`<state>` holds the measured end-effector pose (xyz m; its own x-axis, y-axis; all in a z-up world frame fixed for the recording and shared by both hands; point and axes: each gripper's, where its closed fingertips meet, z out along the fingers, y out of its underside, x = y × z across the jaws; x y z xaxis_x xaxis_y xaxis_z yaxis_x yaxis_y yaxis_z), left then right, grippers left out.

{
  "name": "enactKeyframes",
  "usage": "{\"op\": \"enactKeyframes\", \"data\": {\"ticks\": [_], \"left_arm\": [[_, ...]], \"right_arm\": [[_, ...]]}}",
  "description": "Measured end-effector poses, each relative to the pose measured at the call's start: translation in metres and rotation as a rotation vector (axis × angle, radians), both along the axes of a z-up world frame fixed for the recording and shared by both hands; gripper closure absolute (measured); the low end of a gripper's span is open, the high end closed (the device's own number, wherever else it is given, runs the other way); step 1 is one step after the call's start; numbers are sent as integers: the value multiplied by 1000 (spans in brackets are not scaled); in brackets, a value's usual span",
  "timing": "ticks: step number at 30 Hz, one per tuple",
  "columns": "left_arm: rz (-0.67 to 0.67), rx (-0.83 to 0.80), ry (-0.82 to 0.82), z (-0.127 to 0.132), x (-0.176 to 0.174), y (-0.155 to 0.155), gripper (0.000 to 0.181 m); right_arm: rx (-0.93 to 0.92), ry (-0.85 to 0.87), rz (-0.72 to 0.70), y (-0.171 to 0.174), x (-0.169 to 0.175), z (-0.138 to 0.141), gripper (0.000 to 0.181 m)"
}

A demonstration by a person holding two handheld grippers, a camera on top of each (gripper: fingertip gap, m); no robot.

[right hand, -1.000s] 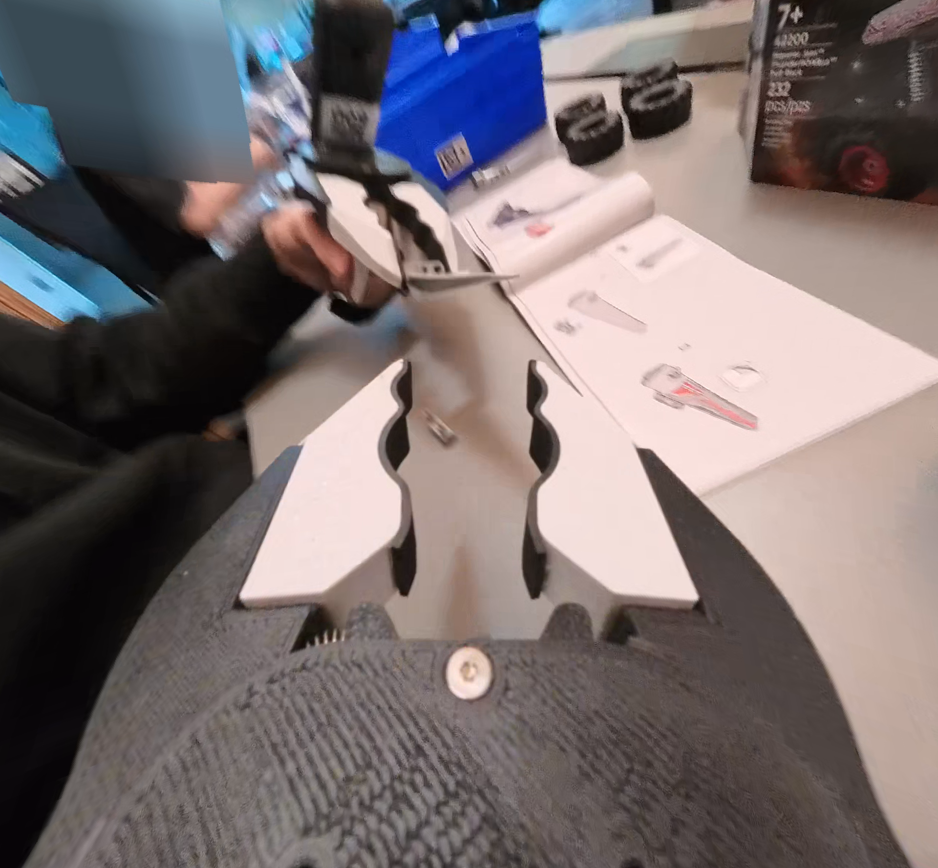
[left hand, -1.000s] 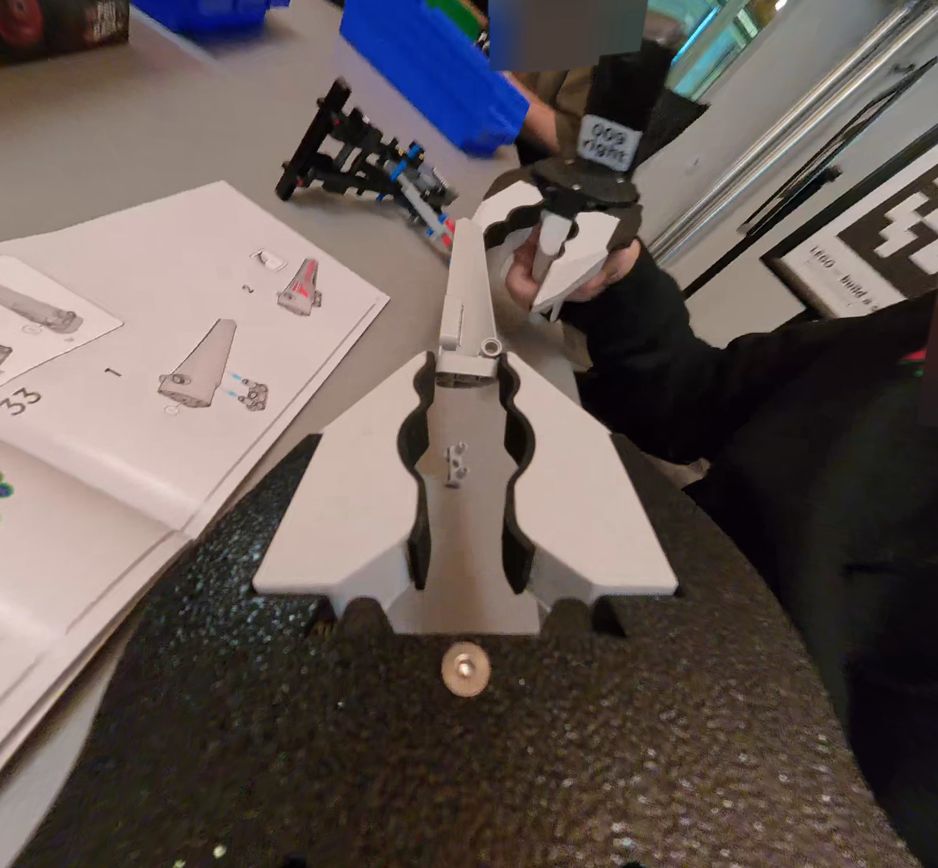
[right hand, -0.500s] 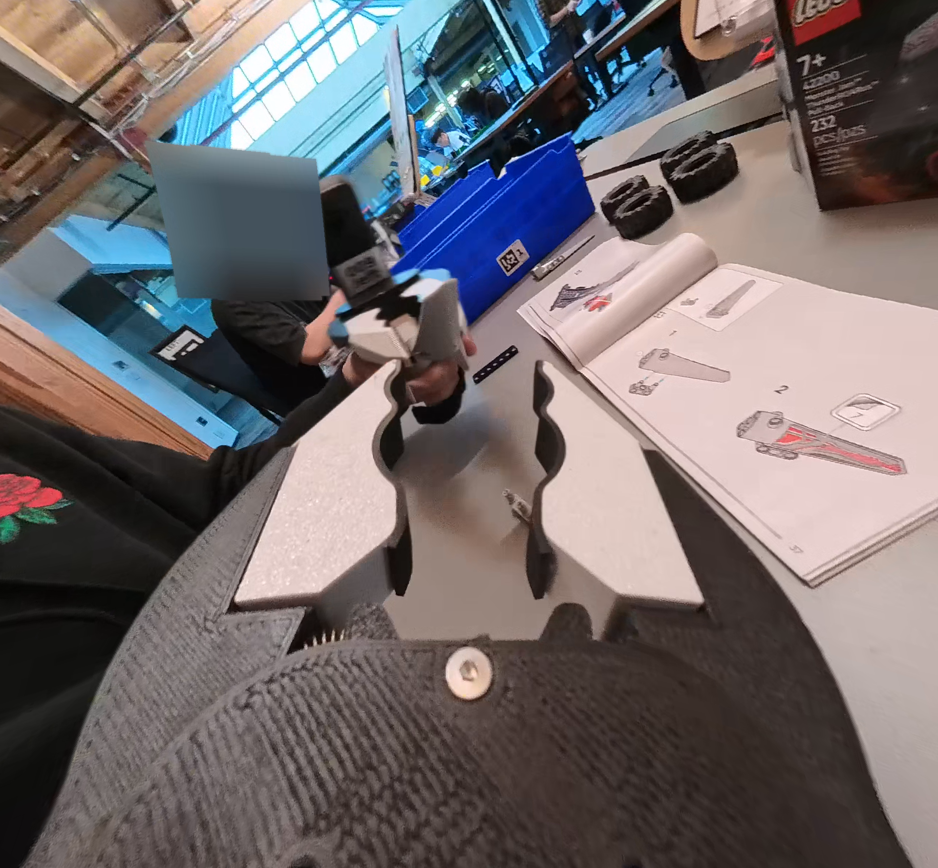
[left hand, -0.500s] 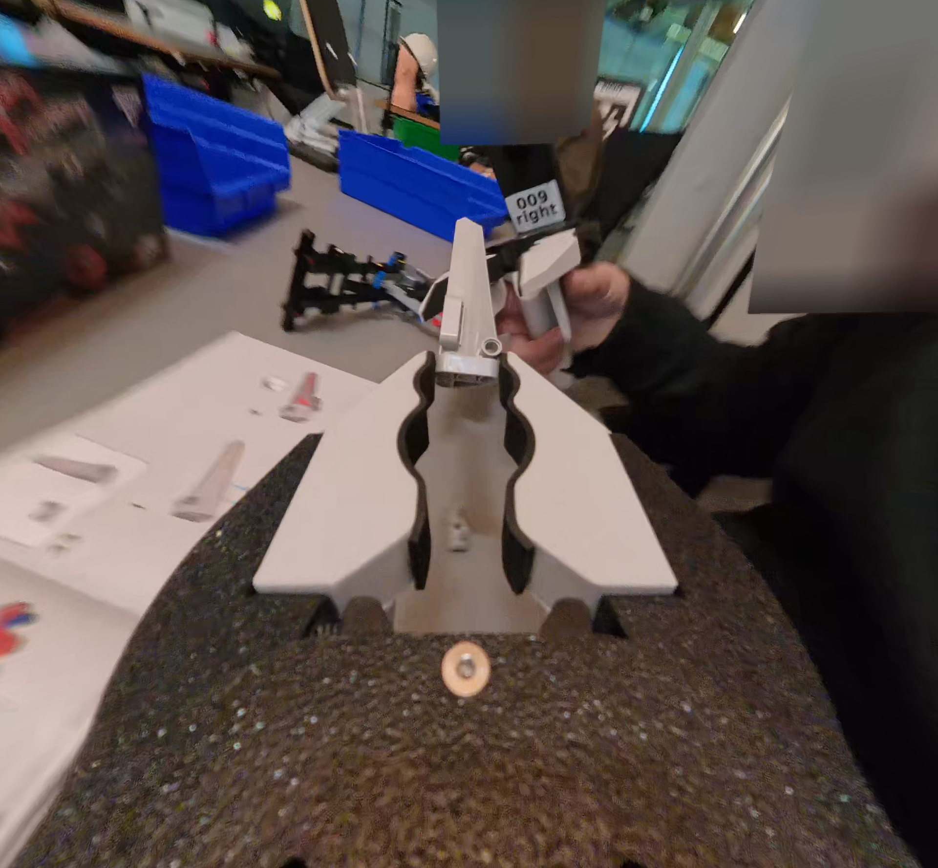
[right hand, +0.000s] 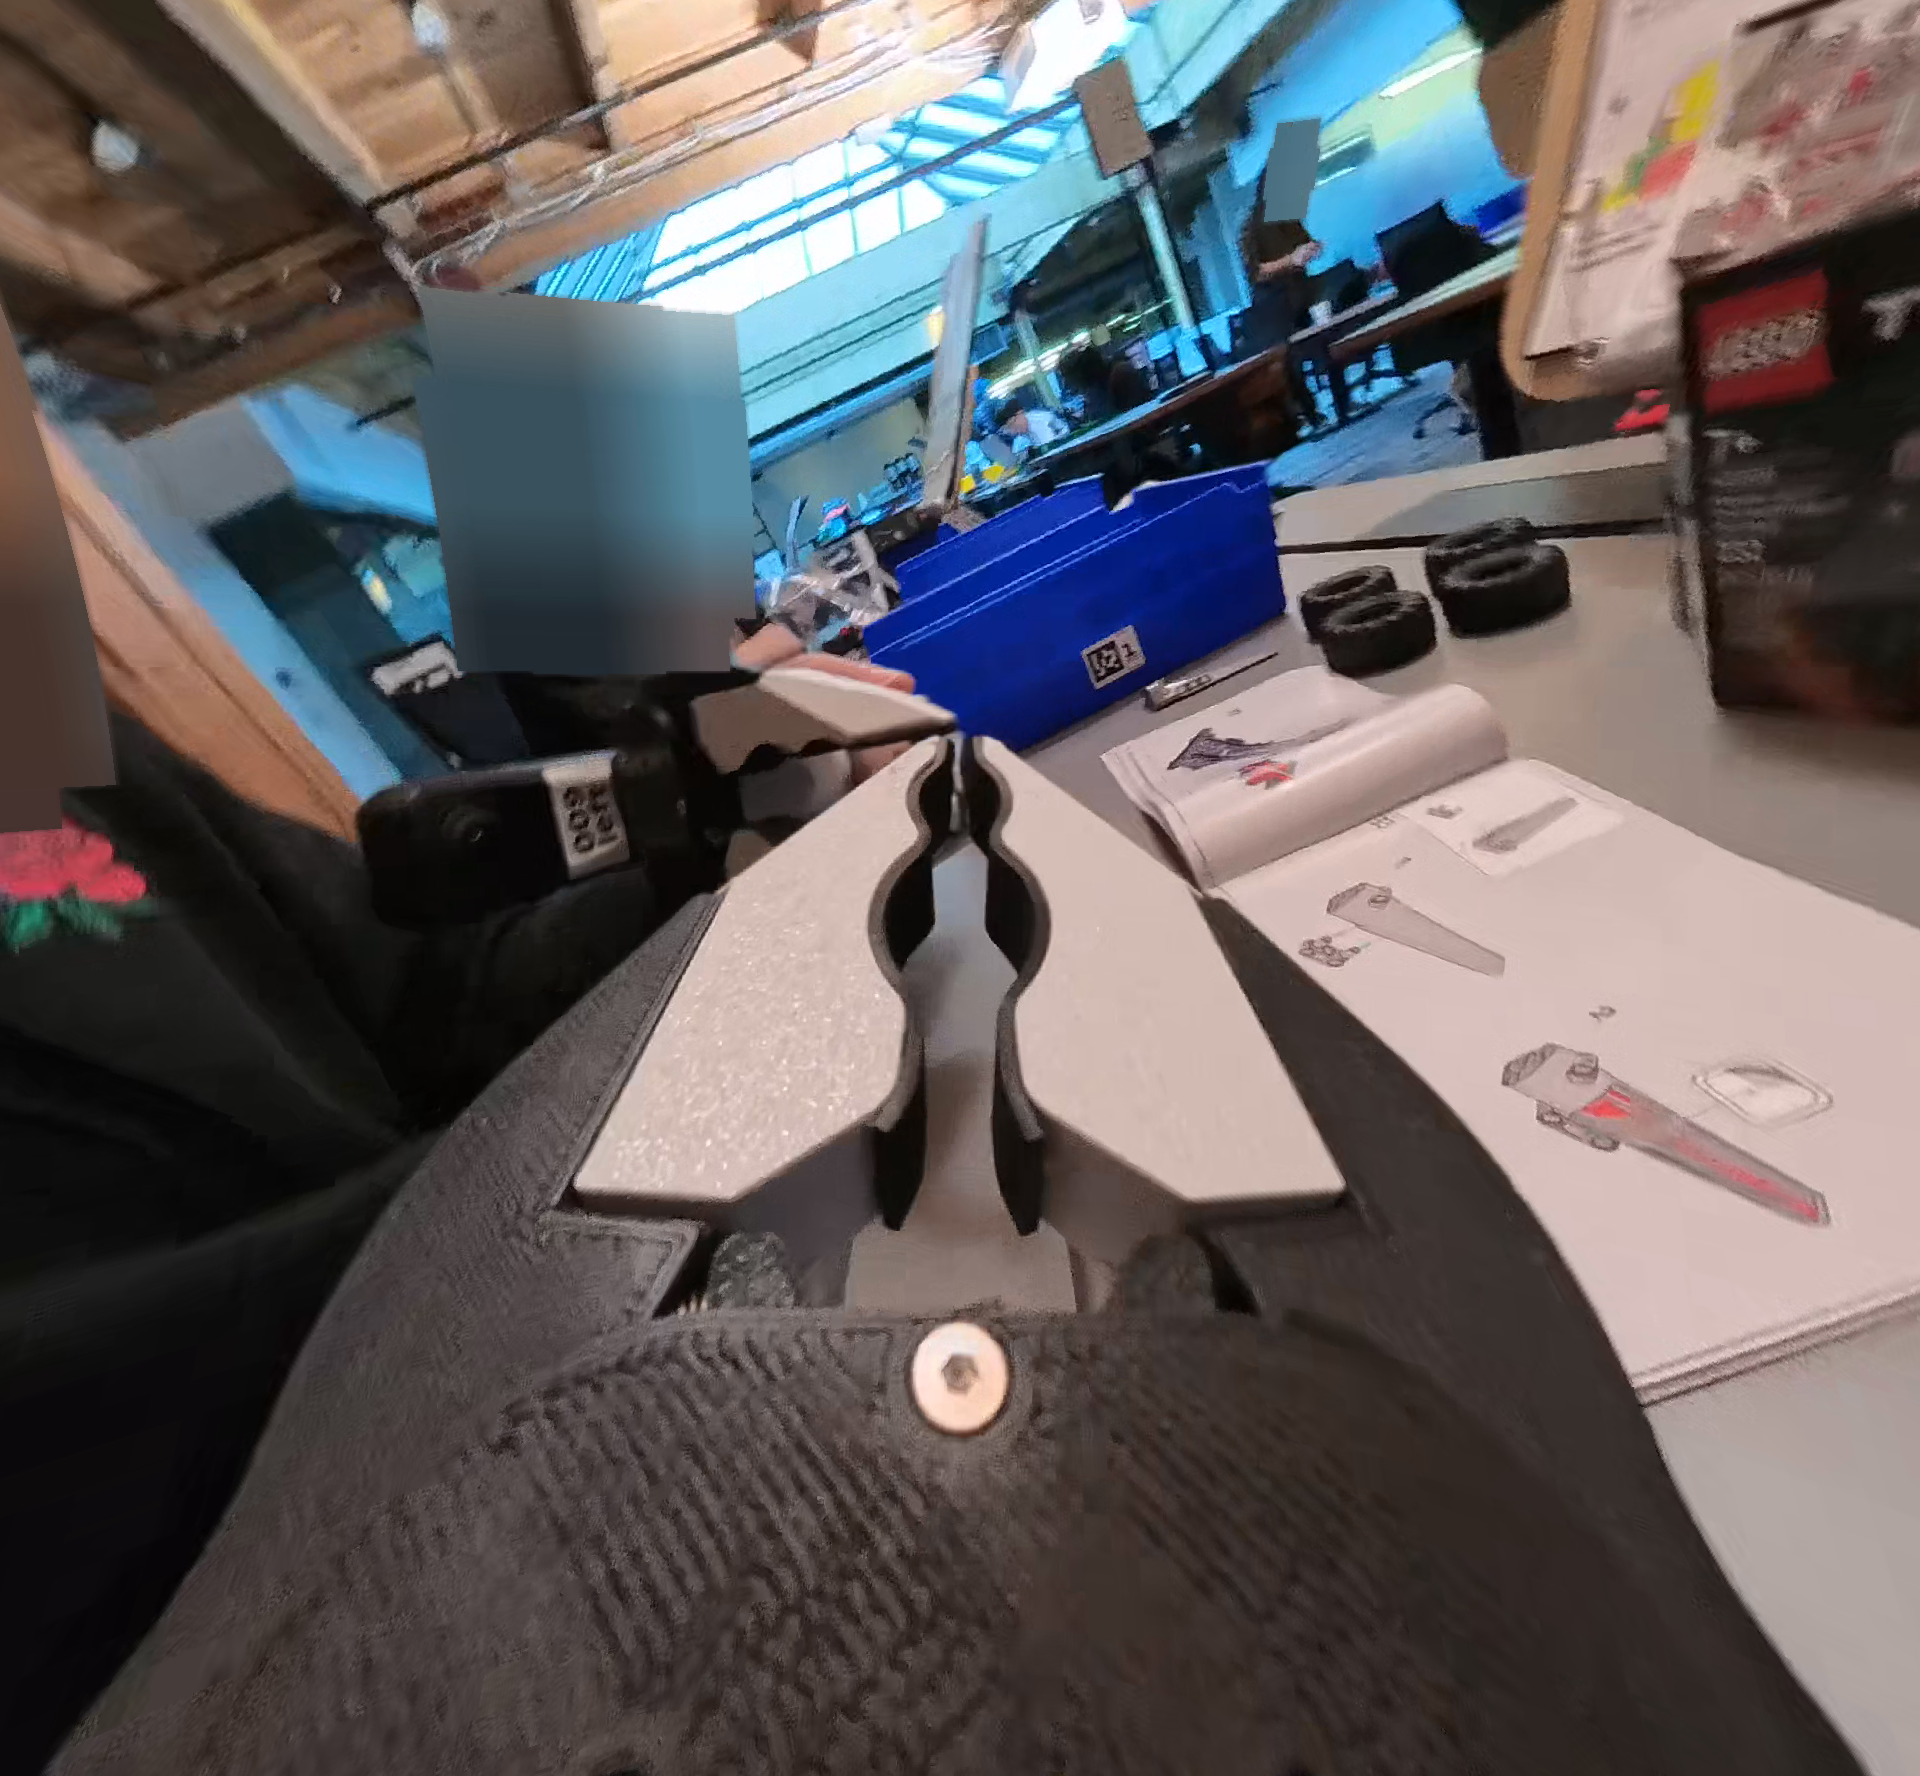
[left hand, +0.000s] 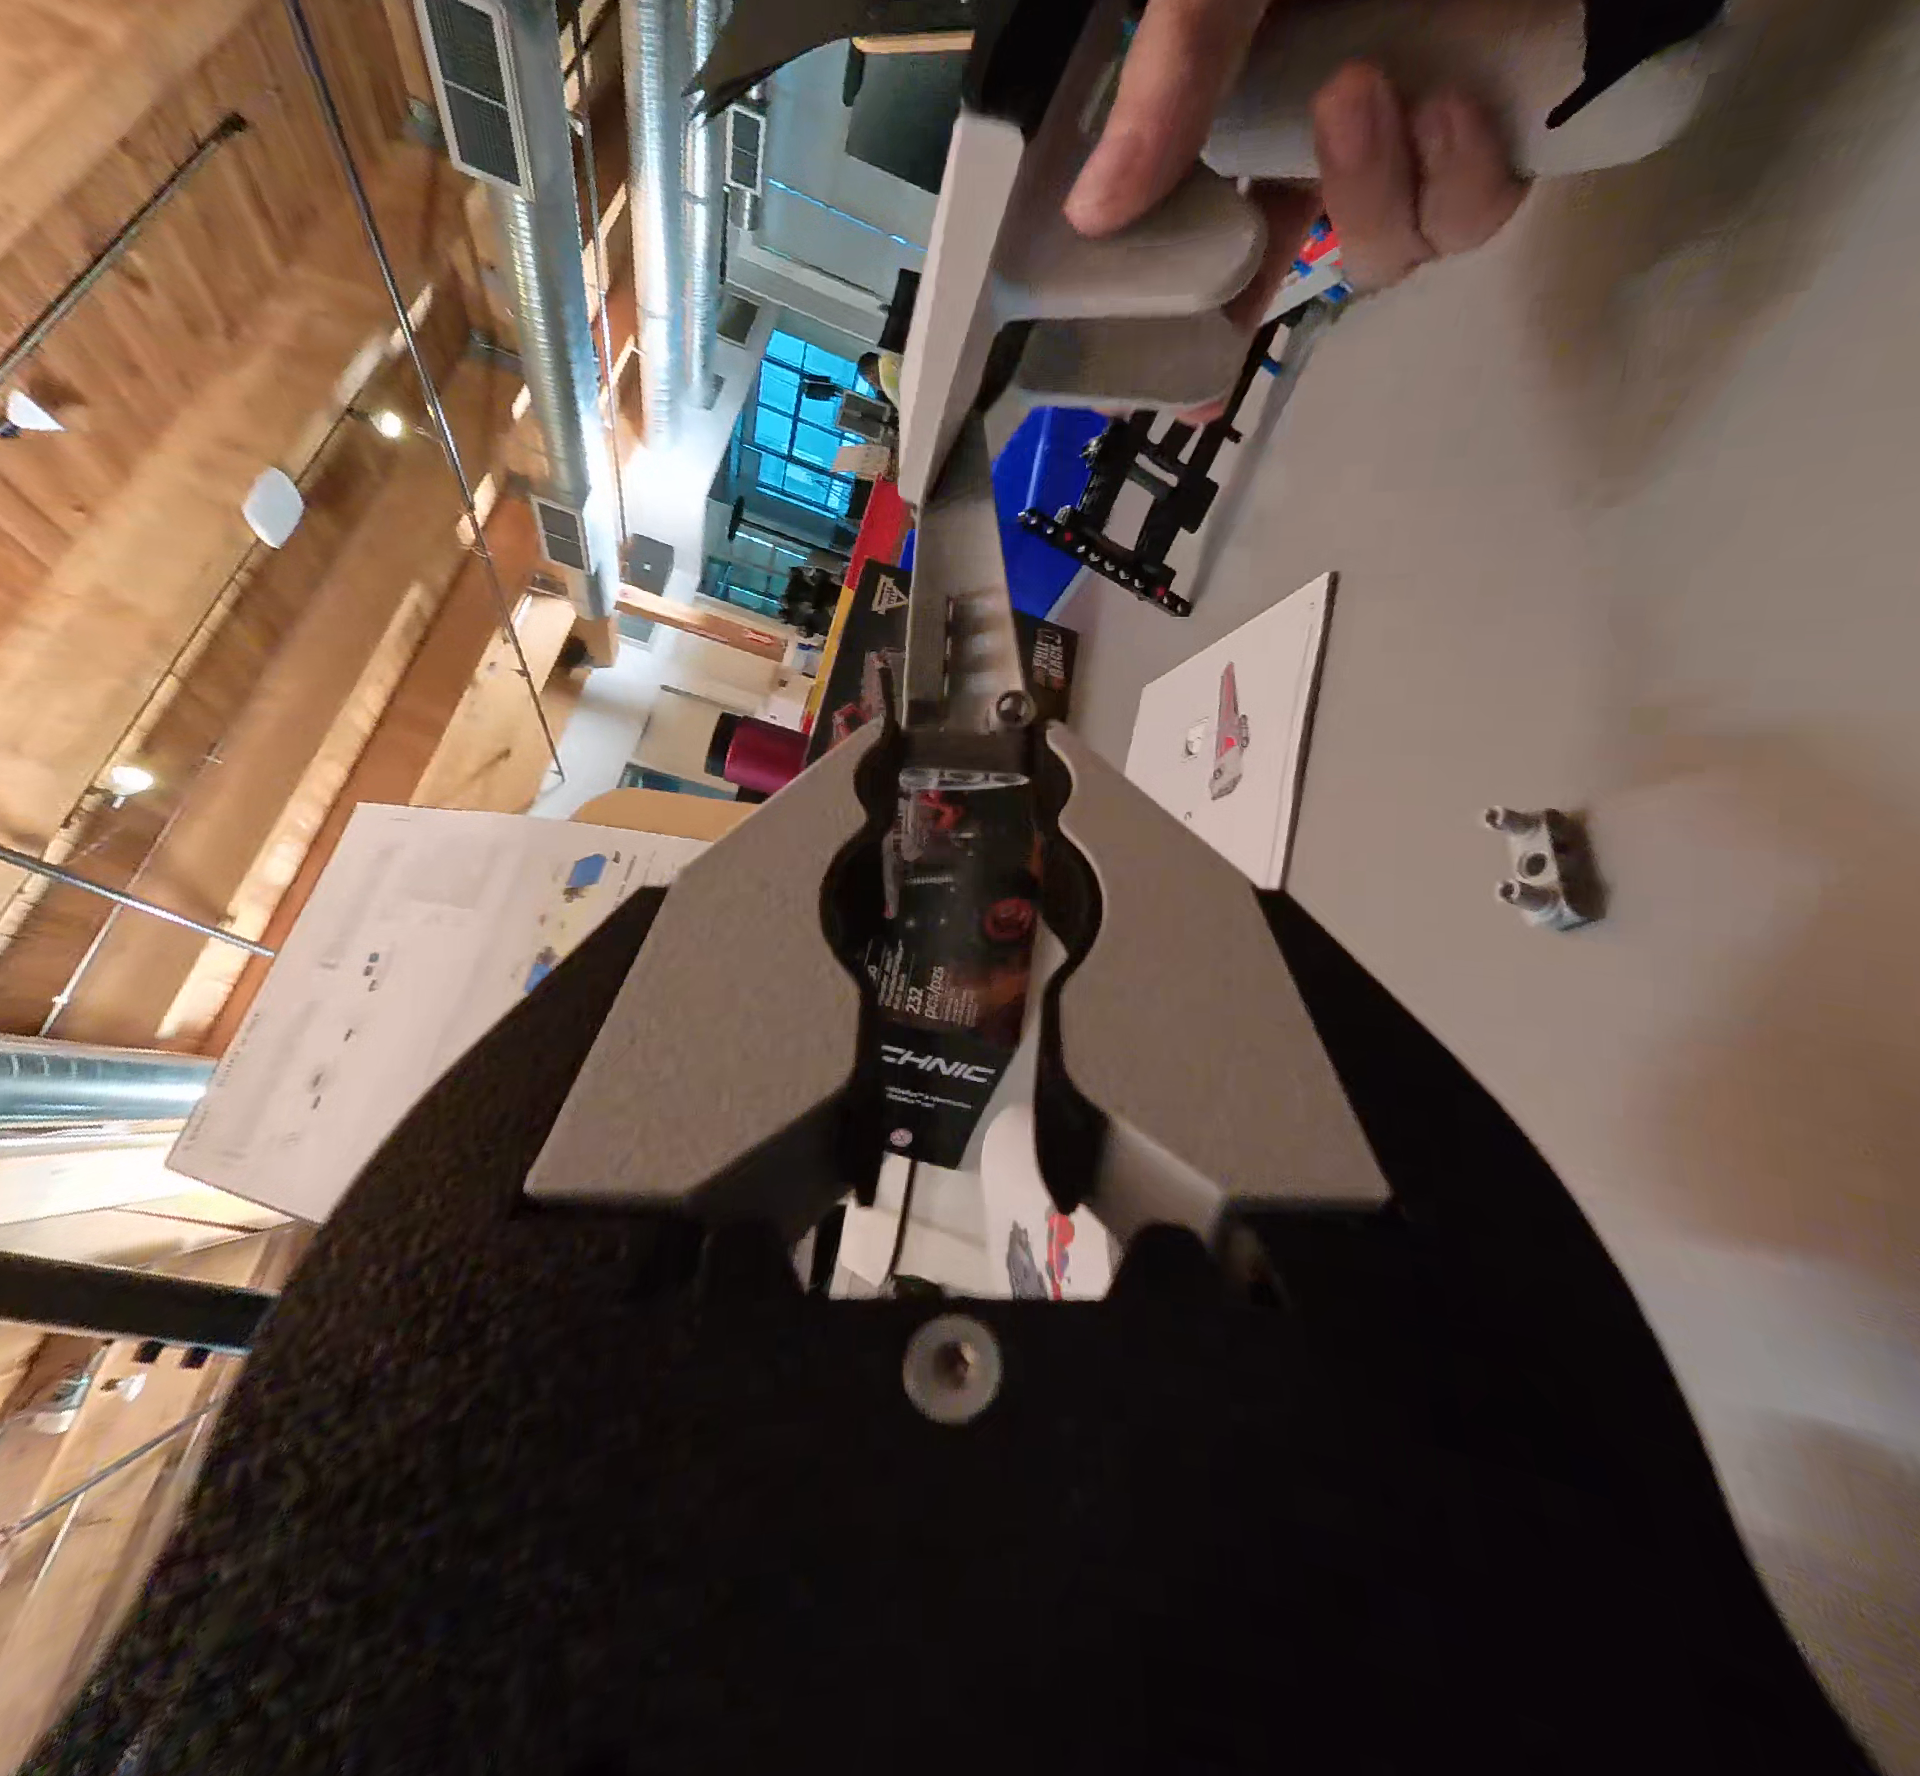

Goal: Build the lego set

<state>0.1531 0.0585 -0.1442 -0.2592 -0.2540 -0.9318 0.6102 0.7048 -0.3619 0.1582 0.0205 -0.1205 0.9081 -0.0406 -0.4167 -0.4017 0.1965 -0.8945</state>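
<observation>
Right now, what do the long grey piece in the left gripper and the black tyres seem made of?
The long grey piece: hard moulded plastic, smooth satin finish, crisp edges, round pin hole. The black tyres: likely rubber, dull, chunky tread; blur leaves it open.

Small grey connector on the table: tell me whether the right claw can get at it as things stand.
Probably not yet. The connector lies in the open on the table, nothing over it, but the right claw is shut on the tip of the grey panel that the left claw holds.
</observation>
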Motion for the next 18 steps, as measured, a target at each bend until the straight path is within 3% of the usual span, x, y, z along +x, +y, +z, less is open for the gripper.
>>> {"op": "enactKeyframes", "data": {"ticks": [10,15,18], "left_arm": [[-97,-206,317,-12,-7,-3,155],[-209,-420,612,-9,-17,-3,142],[-272,-610,953,-6,-20,2,126]], "right_arm": [[-183,-517,-28,-2,-20,-4,181],[-257,-837,-124,1,-26,-2,181],[-265,-1019,-177,4,-33,5,181]]}}
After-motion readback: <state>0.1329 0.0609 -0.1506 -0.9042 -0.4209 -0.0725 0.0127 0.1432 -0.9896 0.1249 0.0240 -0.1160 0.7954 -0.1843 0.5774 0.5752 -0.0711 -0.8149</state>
